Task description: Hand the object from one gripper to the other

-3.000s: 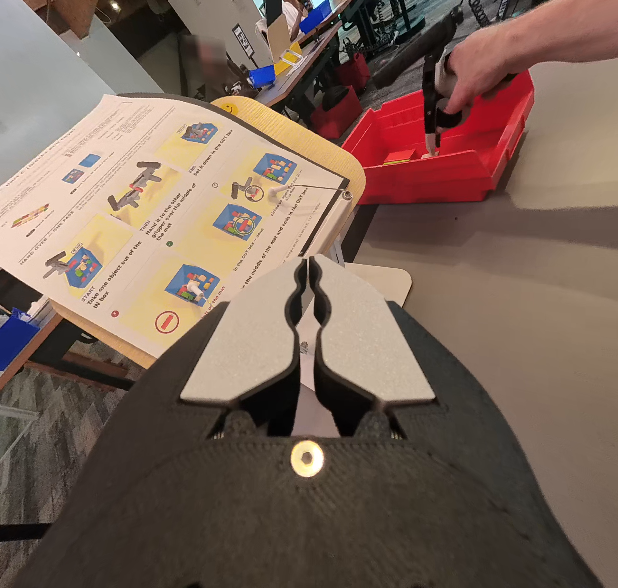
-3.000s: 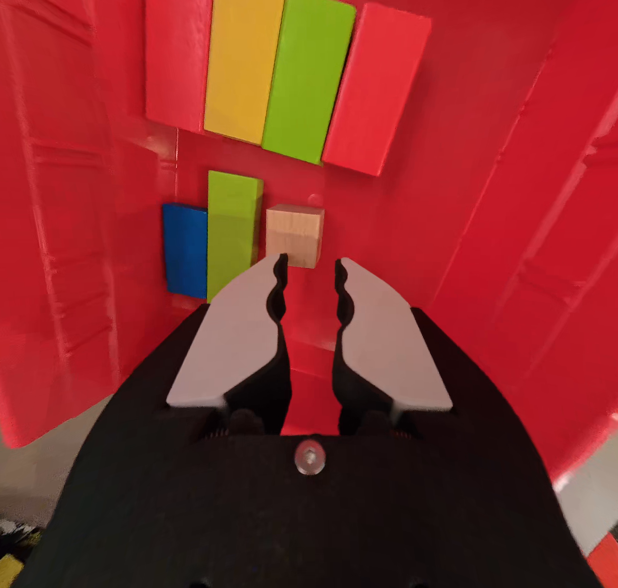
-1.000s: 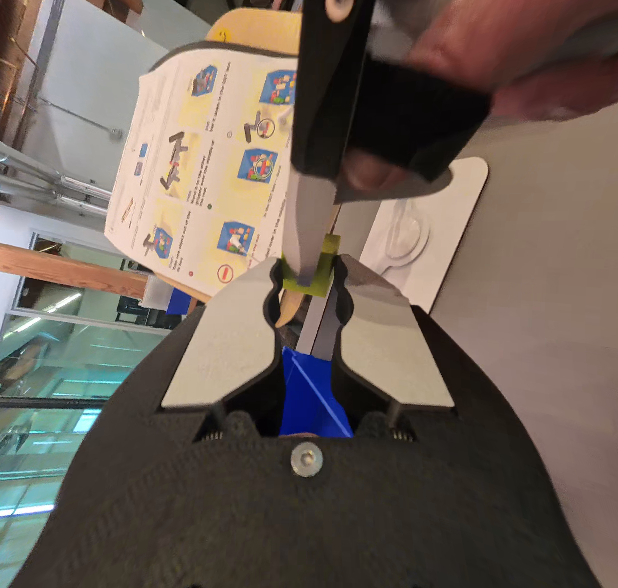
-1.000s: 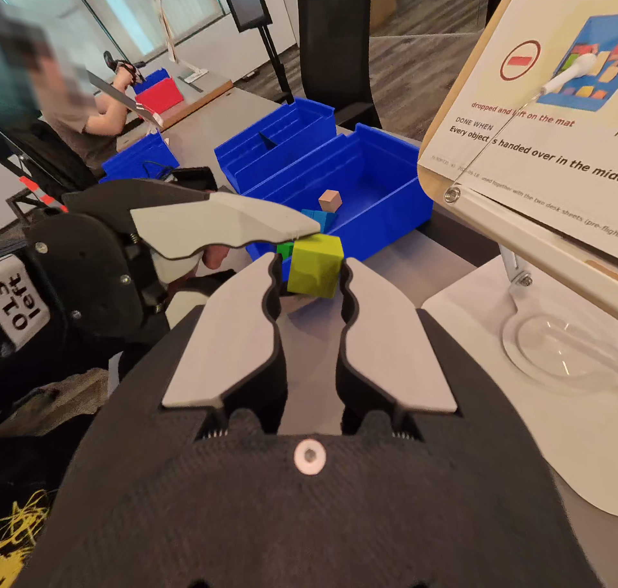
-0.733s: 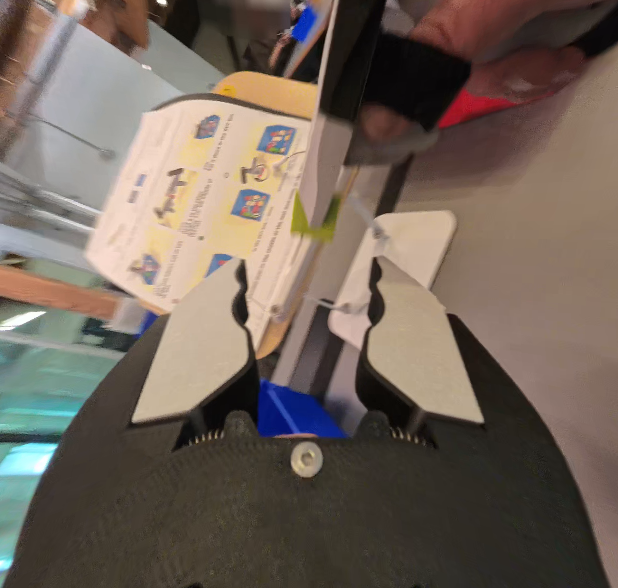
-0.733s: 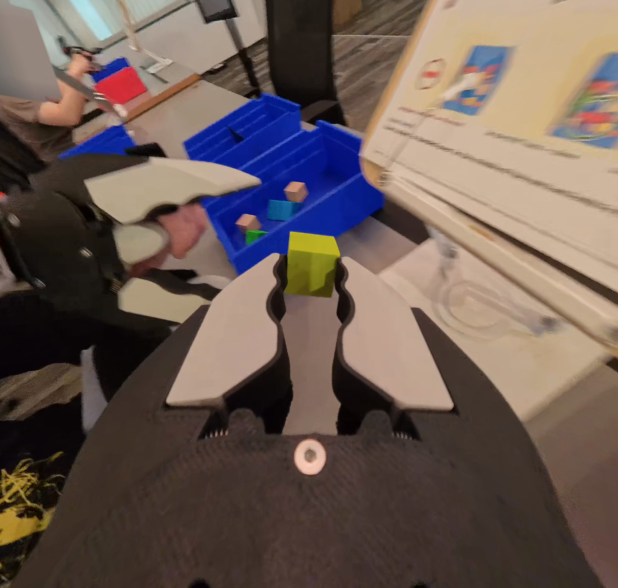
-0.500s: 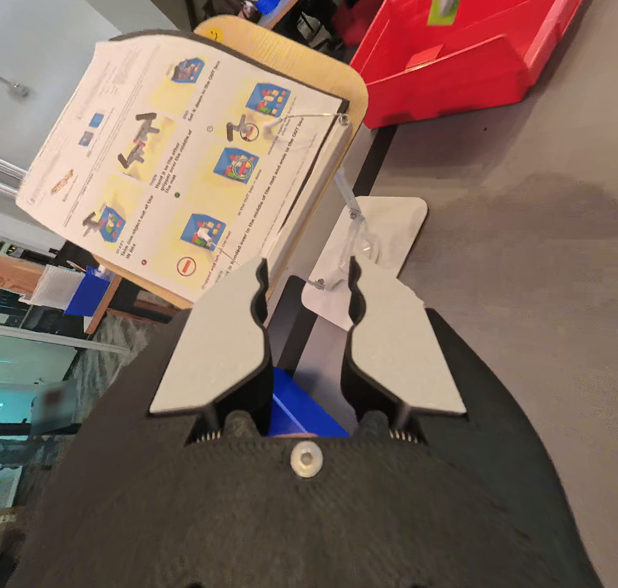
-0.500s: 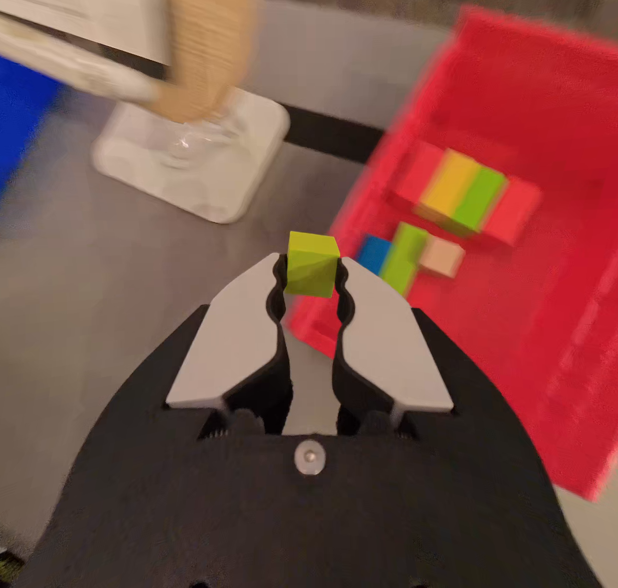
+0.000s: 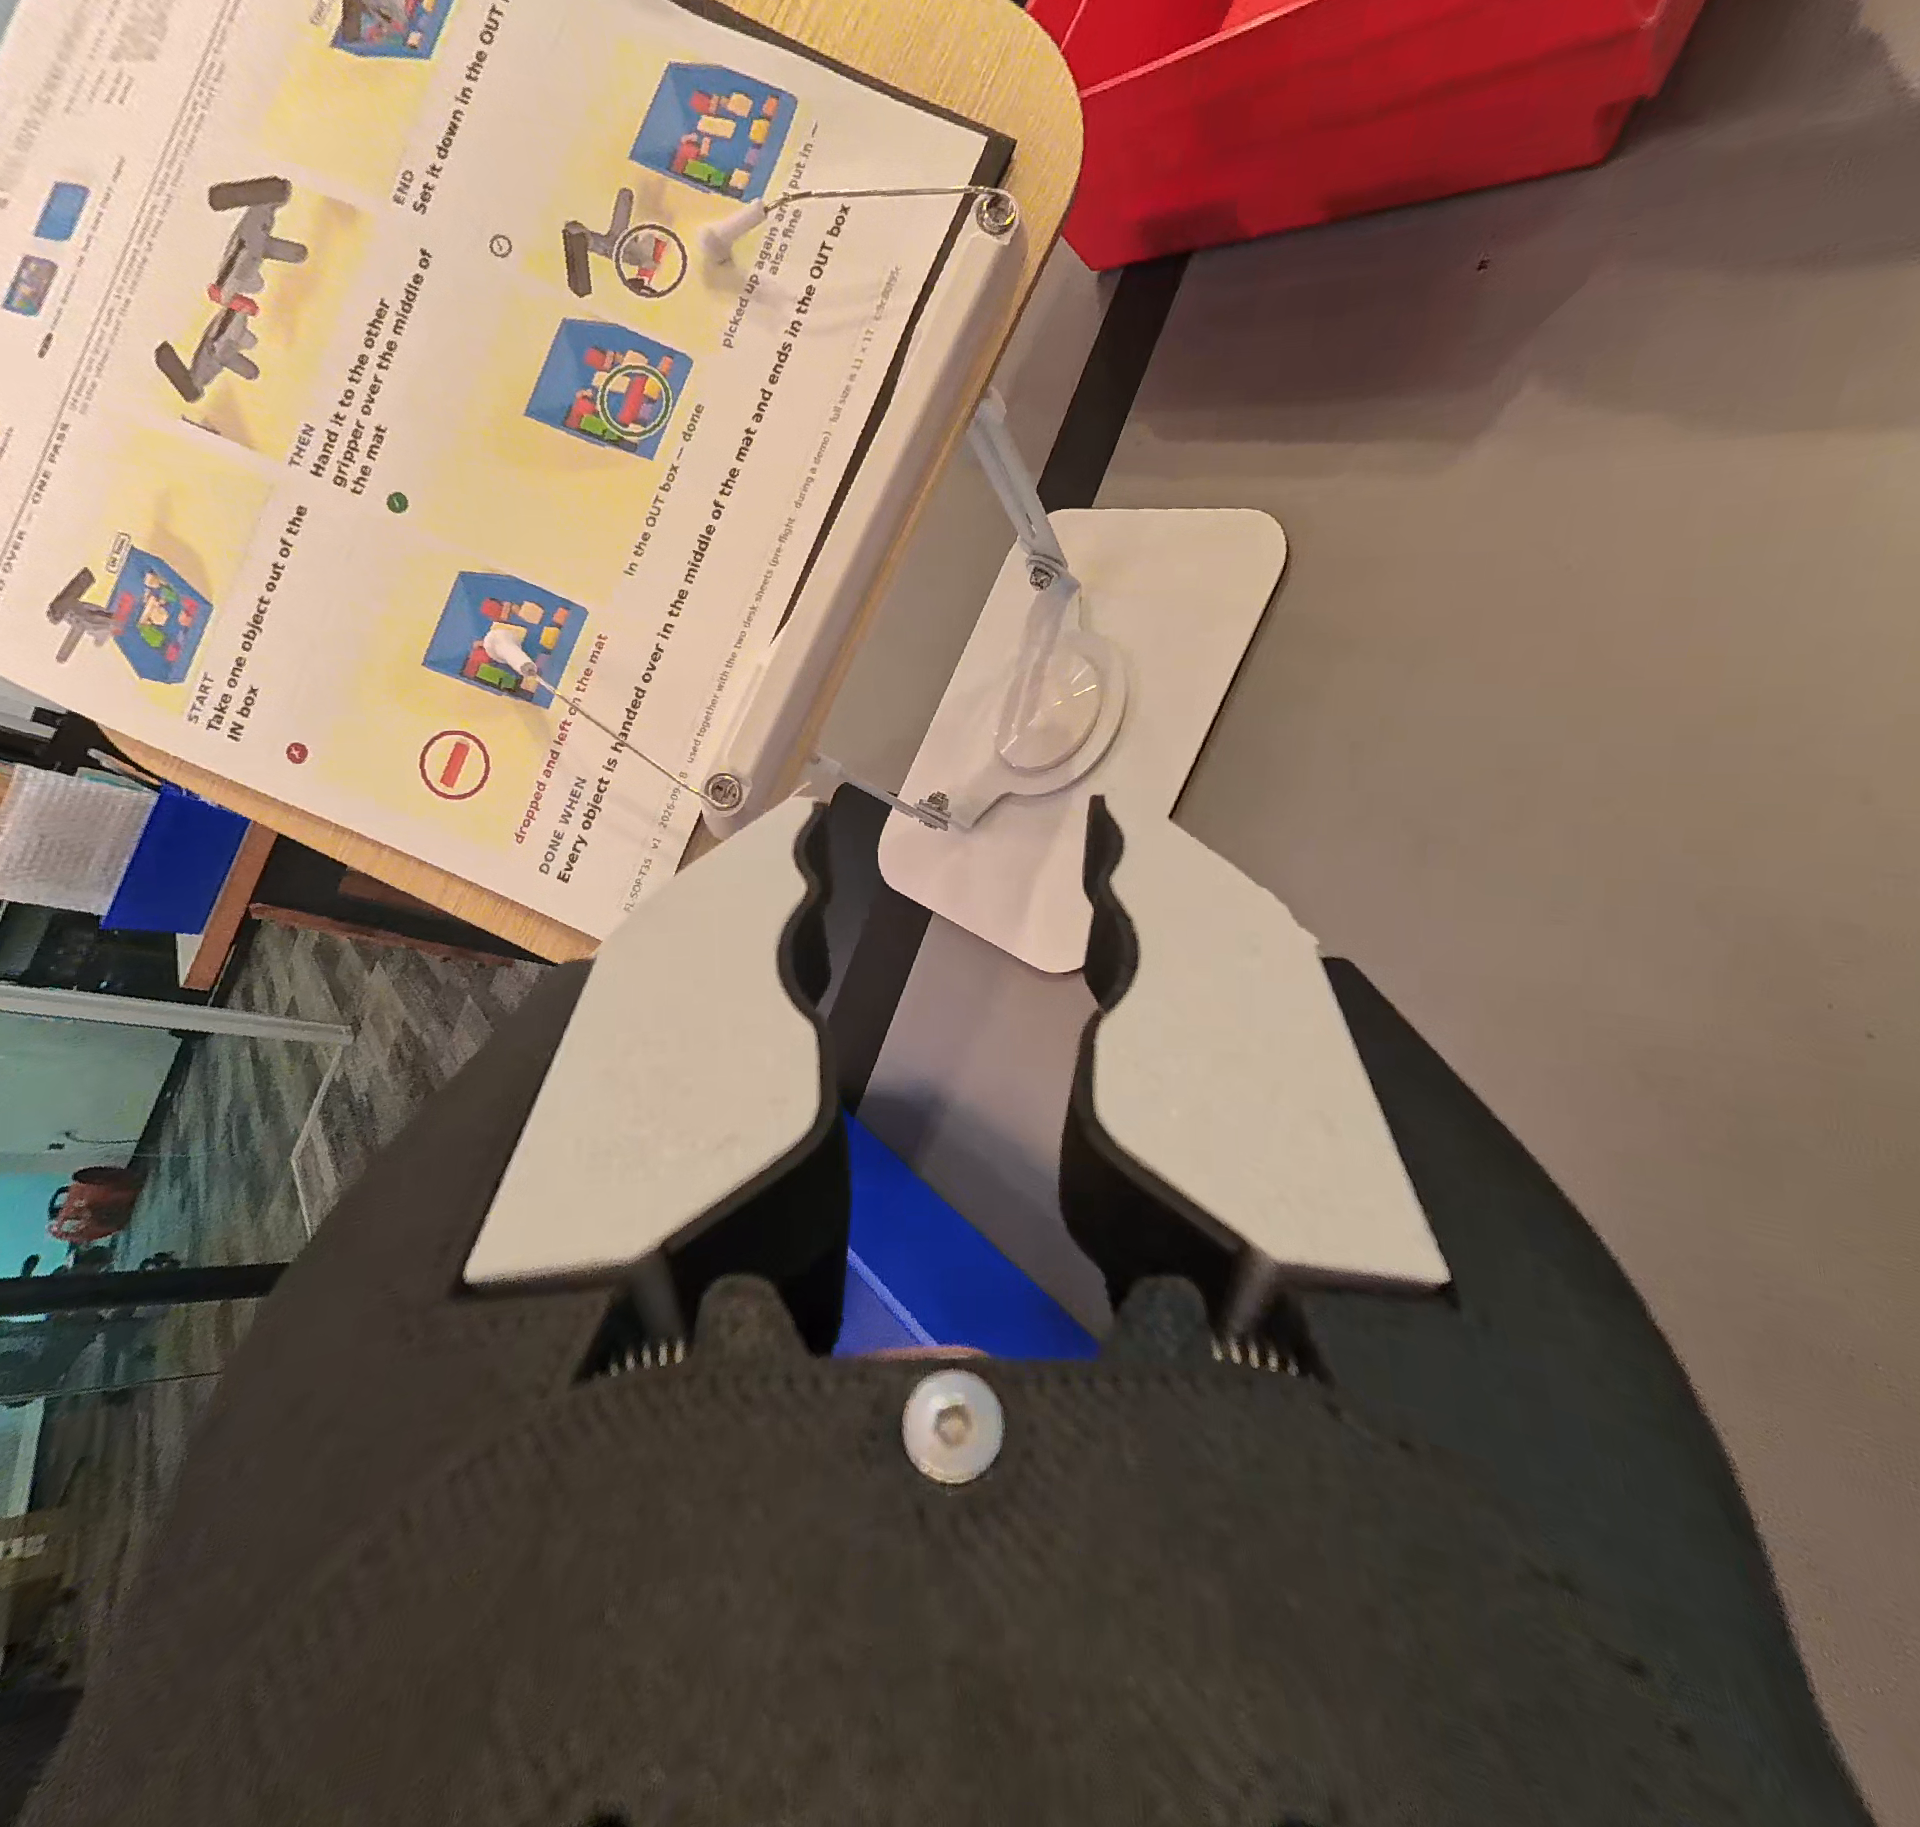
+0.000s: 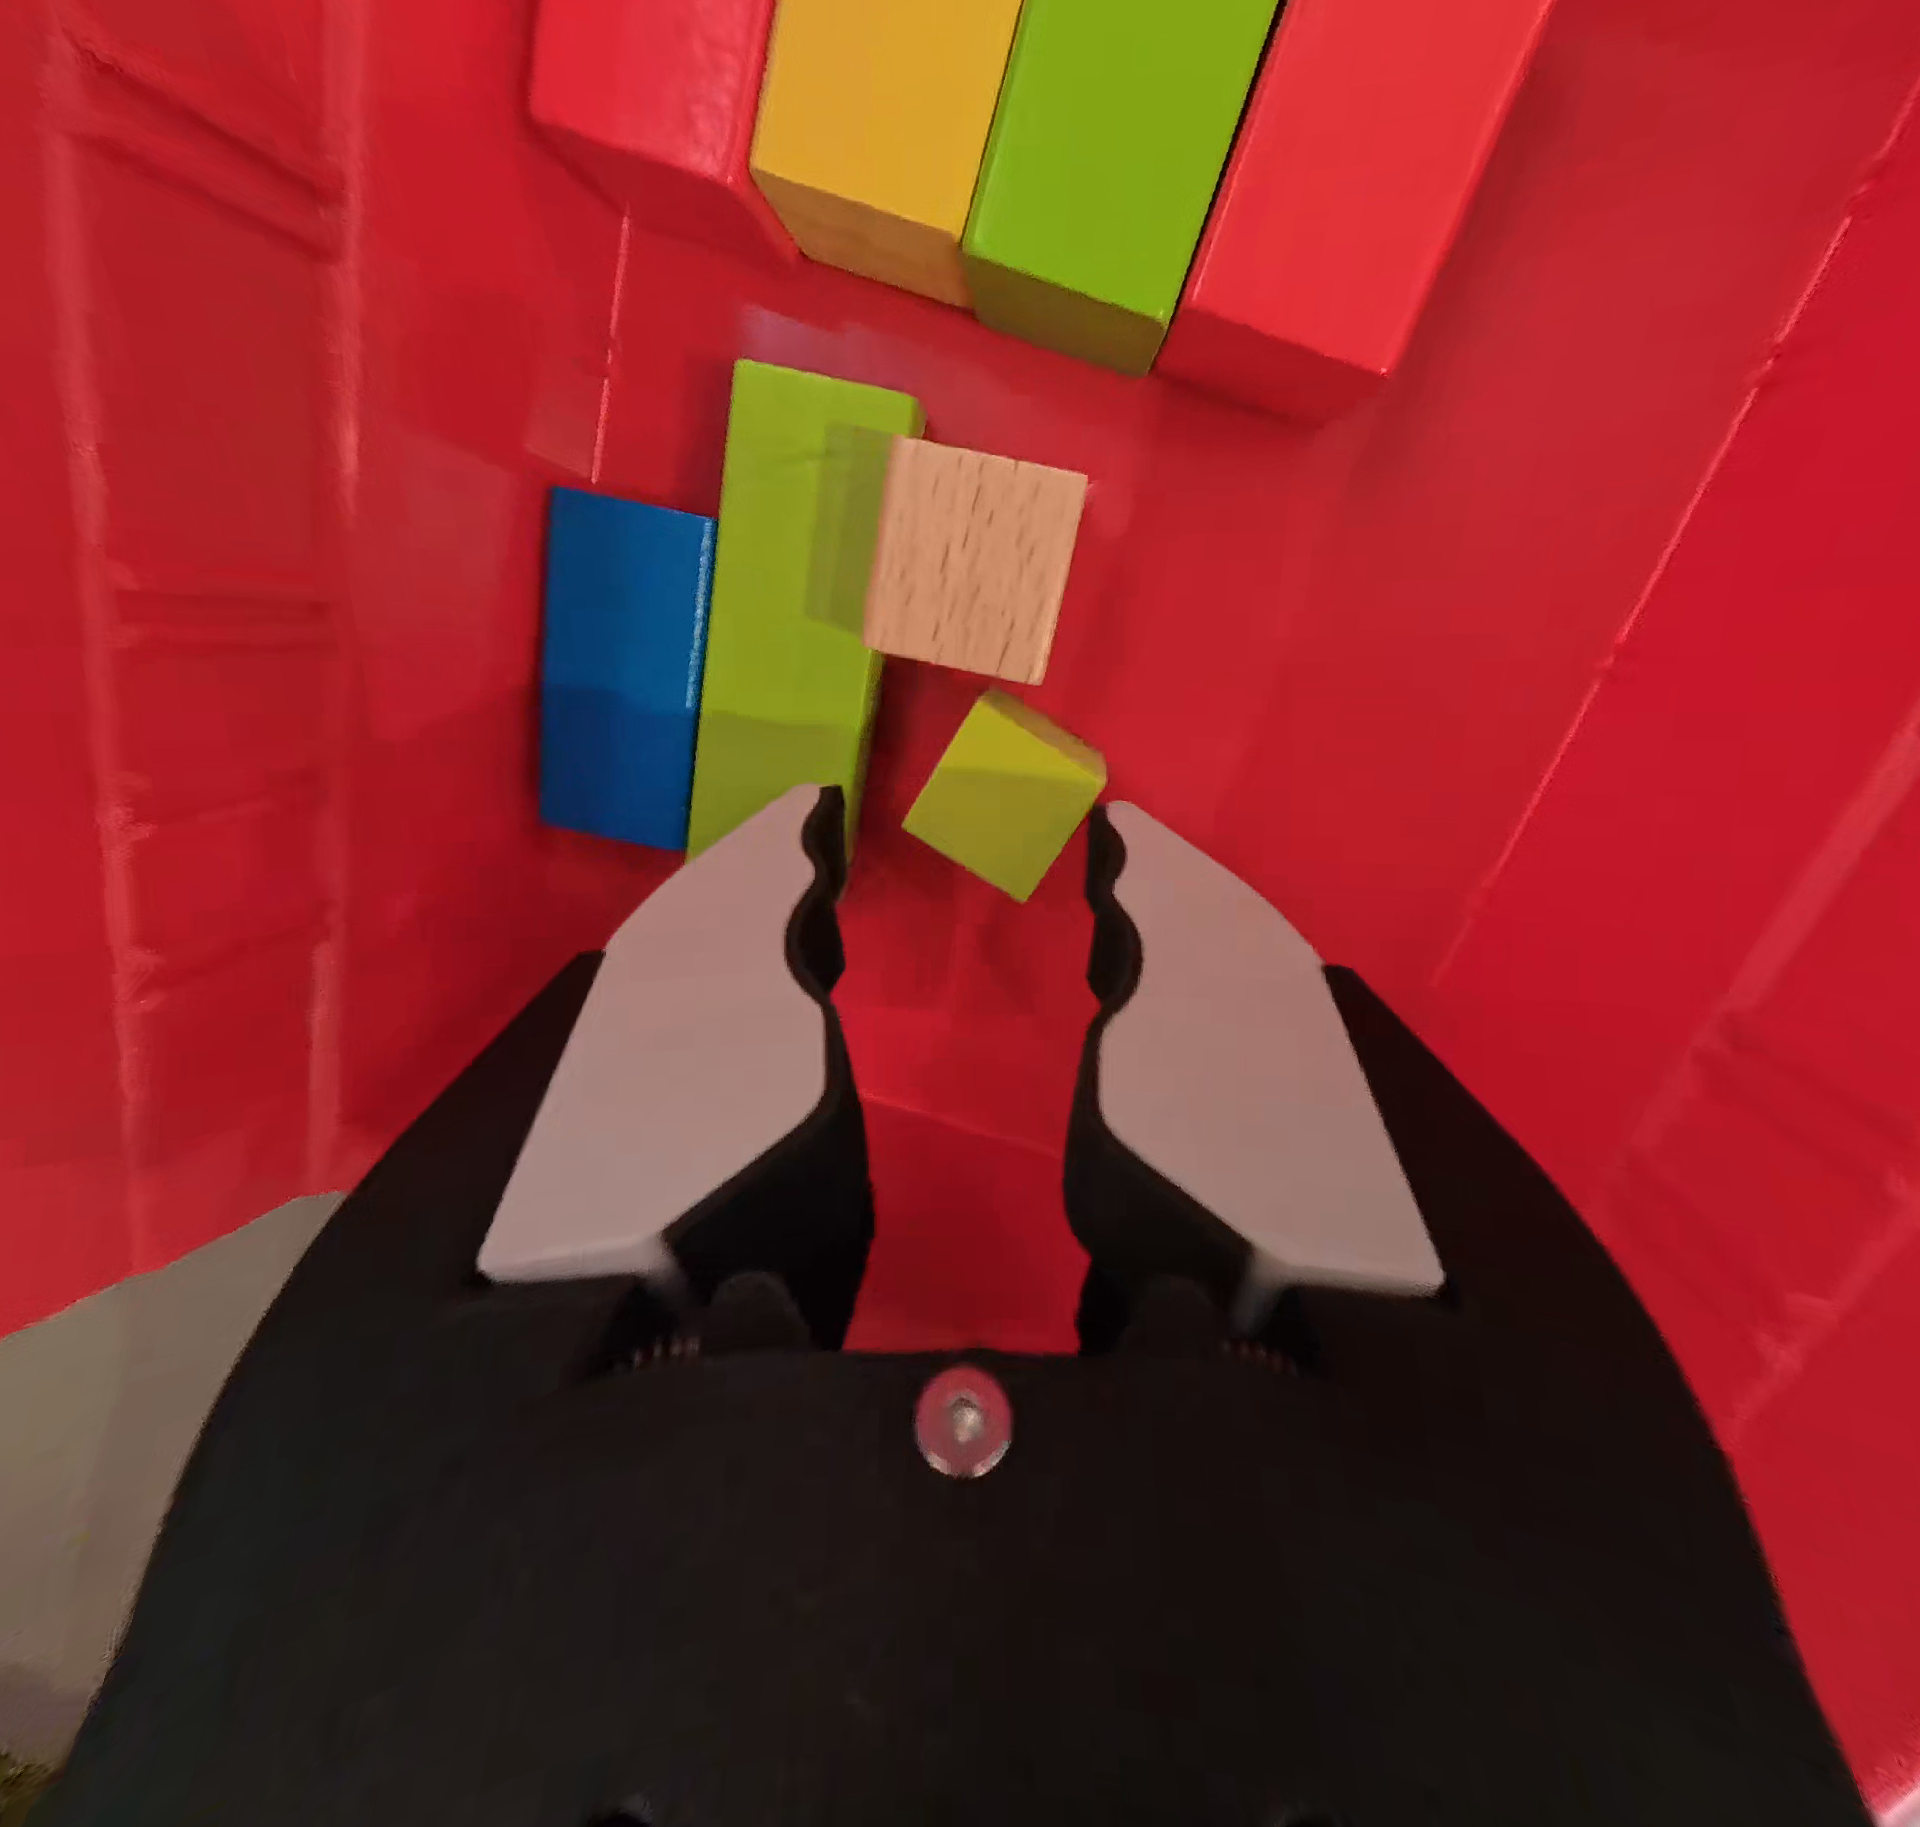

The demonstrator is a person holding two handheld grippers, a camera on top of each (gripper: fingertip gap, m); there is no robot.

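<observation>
In the right wrist view my right gripper is open inside the red bin. The small lime-green cube lies tilted just beyond the fingertips, free of both pads, next to a plain wooden cube. In the left wrist view my left gripper is open with nothing between its fingers, above the grey table near the white stand base. The red bin shows at the top right there.
In the bin lie a long green block, a blue block, and a row of red, yellow, green and red blocks. An instruction sheet on a wooden board stands left of my left gripper. A blue bin lies below the left gripper. The gap from one gripper's tips to the other's is roughly 45 cm. The plain wooden cube is about 4 cm from my right fingertips and 45 cm from my left.
The right gripper carried the green cube from the handover point into the red bin and opened; the cube left its grasp. The left gripper let go earlier, drew back and stays open.
</observation>
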